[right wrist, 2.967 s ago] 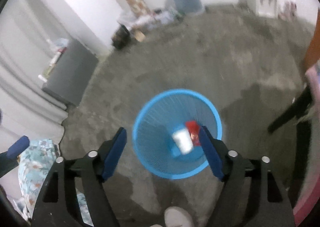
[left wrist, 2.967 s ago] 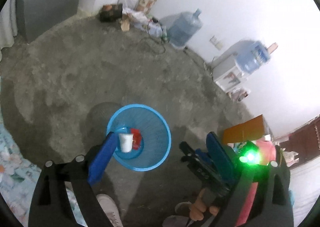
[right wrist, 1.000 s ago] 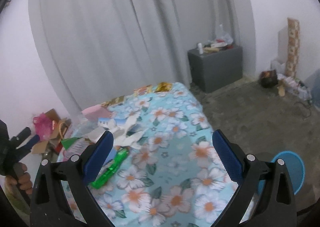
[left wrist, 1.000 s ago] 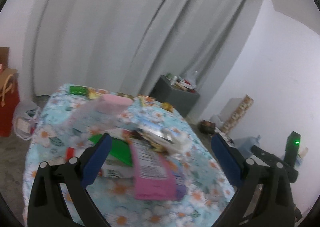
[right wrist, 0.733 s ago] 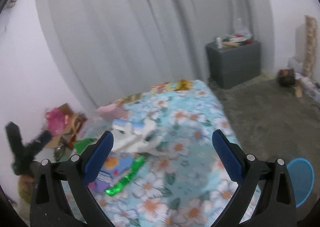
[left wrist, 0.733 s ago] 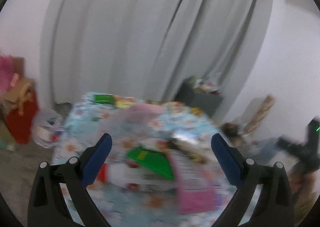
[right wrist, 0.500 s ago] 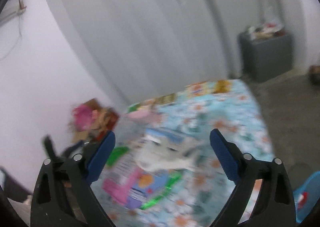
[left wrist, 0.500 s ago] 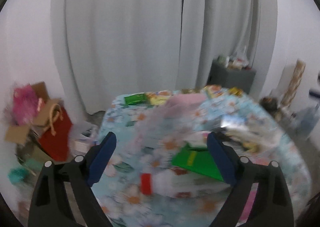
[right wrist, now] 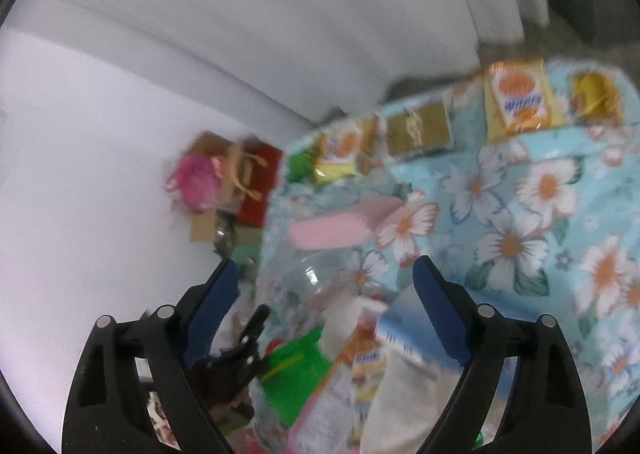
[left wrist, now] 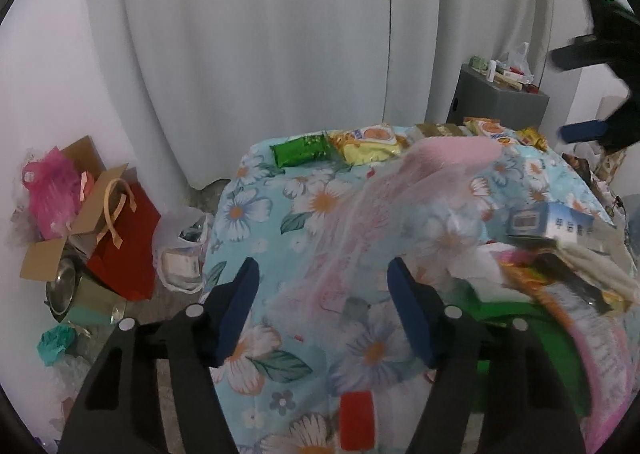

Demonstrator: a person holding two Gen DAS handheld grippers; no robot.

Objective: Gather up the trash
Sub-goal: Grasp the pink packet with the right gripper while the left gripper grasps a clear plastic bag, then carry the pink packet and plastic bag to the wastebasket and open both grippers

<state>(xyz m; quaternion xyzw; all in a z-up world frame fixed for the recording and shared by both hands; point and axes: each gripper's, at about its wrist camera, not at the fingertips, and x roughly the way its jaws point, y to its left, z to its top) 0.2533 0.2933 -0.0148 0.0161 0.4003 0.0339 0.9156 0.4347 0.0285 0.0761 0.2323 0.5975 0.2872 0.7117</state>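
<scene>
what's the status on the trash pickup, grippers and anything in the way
Left gripper open, jaws just been closing, nothing pinched. Right gripper open, empty. Clear pink-topped bag ahead of left gripper on floral table. Wrapper pile crowds its right side.

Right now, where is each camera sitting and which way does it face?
Left wrist: on the left gripper, looking down over the flowered tablecloth toward the curtain; its open jaws and the right gripper show.
Right wrist: on the right gripper, angled down at the clutter; its open jaws show.
Shared: tablecloth, pink-topped clear bag, red bag.
</scene>
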